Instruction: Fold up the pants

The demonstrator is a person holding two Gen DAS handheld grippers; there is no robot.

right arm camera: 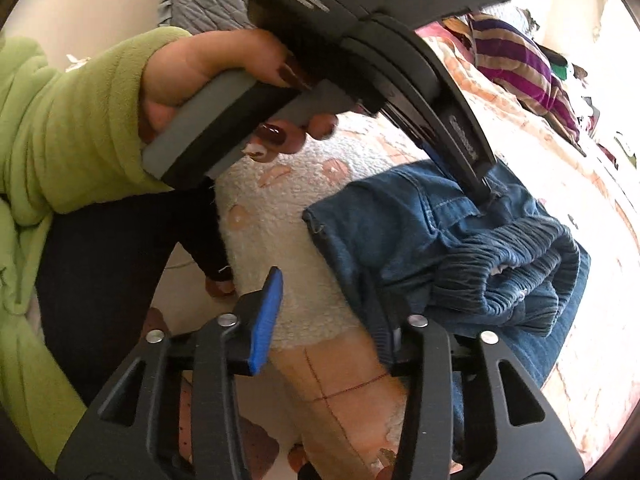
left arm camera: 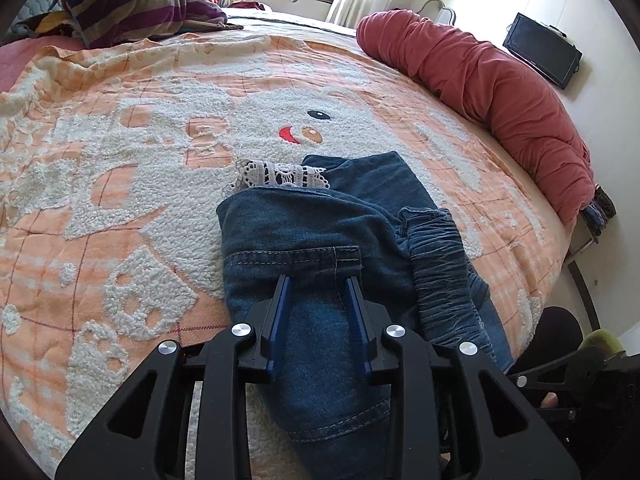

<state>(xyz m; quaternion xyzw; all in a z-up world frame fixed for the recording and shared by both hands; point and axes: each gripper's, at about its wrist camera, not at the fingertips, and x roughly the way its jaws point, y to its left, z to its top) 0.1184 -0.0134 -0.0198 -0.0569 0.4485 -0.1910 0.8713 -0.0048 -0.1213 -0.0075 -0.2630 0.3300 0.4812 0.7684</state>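
Pants (left arm camera: 320, 240) folded on peach snowman blanket (left arm camera: 120, 160), red duvet (left arm camera: 500, 92) alongside, left tool (left arm camera: 318, 284) parted above denim, right tool (right arm camera: 332, 304) parted.

The pants (left arm camera: 316, 240) are showing dark blue denim with pale stitching and a white lace trim (left arm camera: 280, 174). The bed cover (left arm camera: 132, 168) is showing peach checks with a fluffy white figure. A red quilt (left arm camera: 492, 92) is lying along its right edge, a purple-and-tan striped bundle (left arm camera: 136, 4) at its far-left corner. The sleeve (right arm camera: 80, 120) is showing lime green.

White printing appeared on the left gripper (right arm camera: 486, 196) body, too blurred to read; no other lettering was legible.
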